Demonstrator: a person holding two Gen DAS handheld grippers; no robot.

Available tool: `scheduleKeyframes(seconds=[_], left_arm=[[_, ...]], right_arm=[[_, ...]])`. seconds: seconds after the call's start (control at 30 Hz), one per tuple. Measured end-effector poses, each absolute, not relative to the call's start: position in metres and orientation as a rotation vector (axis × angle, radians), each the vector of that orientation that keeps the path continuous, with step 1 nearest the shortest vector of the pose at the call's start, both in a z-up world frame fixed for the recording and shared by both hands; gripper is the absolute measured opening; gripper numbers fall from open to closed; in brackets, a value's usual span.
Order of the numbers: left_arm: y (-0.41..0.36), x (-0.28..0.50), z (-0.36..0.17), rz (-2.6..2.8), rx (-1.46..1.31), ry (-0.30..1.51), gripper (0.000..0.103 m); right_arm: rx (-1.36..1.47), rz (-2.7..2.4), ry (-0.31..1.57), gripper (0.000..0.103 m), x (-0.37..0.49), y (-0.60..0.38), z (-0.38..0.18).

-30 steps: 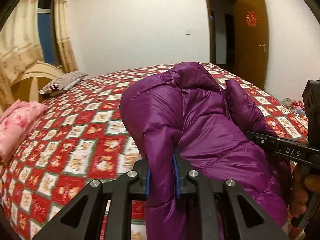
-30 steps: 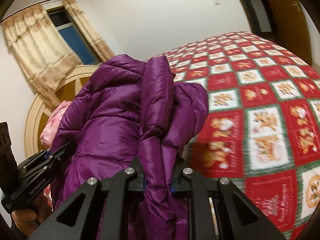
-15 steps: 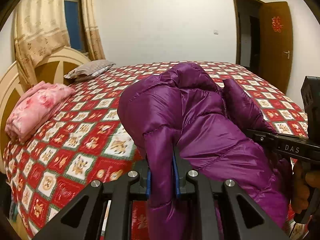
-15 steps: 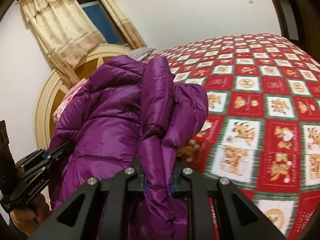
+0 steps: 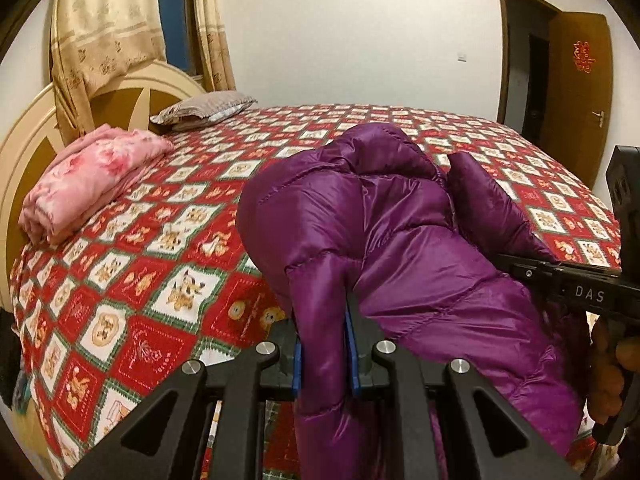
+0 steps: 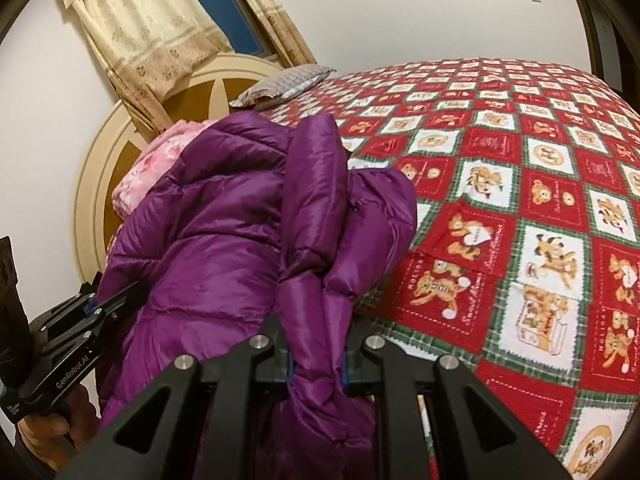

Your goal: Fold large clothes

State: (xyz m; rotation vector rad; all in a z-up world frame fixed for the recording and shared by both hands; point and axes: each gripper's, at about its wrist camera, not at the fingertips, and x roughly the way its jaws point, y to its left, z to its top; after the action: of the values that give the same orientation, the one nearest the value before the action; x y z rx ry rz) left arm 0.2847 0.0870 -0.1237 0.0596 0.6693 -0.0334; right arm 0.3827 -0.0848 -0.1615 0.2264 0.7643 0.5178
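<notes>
Bulging between both clamped hand-held grippers, left (image 5: 323, 354) and right (image 6: 317, 364), glossy quilted purple jacket (image 5: 400, 240).

Left gripper (image 5: 323, 350) clamped on purple jacket (image 5: 400, 248), right gripper (image 6: 317, 354) likewise, side by side

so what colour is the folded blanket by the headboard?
Pink floral blanket; clearest in left wrist view.

The jacket (image 5: 384, 240) is hanging between the left gripper (image 5: 324, 344) and the right gripper (image 6: 316, 354), over the near edge of the bed (image 5: 168, 256). The folded blanket (image 5: 88, 180) is lying by the headboard (image 5: 24, 148), with the pillow (image 5: 204, 108) lying beyond it.
</notes>
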Motion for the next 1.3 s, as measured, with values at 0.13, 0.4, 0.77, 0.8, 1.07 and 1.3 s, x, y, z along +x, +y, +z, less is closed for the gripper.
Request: scheduleKeyframes(seconds=[0.13, 0.4, 0.77, 0.8, 1.07, 1.3], left_arm=[[0.093, 0.287, -0.134, -0.027, 0.053, 0.681, 0.017], [0.098, 0.287, -0.142, -0.024, 0.046, 0.686, 0.017], [0.105, 0.292, -0.159, 0.006, 0.047, 0.709, 0.045], [0.106, 0.292, -0.160, 0.010, 0.044, 0.708, 0.048], [0.118, 0.297, -0.166, 0.072, 0.015, 0.709, 0.083], [0.125, 0.301, -0.172, 0.090, -0.006, 0.720, 0.094]], right_arm=[[0.223, 0.518, 0.779, 0.018, 0.385, -0.081, -0.167], [0.210, 0.514, 0.795, 0.018, 0.390, -0.073, -0.172], [0.183, 0.482, 0.810, 0.019, 0.394, -0.066, -0.180], [0.183, 0.480, 0.812, 0.019, 0.394, -0.066, -0.180], [0.211, 0.450, 0.823, 0.028, 0.395, -0.070, -0.189], [0.196, 0.429, 0.817, 0.036, 0.394, -0.069, -0.193]])
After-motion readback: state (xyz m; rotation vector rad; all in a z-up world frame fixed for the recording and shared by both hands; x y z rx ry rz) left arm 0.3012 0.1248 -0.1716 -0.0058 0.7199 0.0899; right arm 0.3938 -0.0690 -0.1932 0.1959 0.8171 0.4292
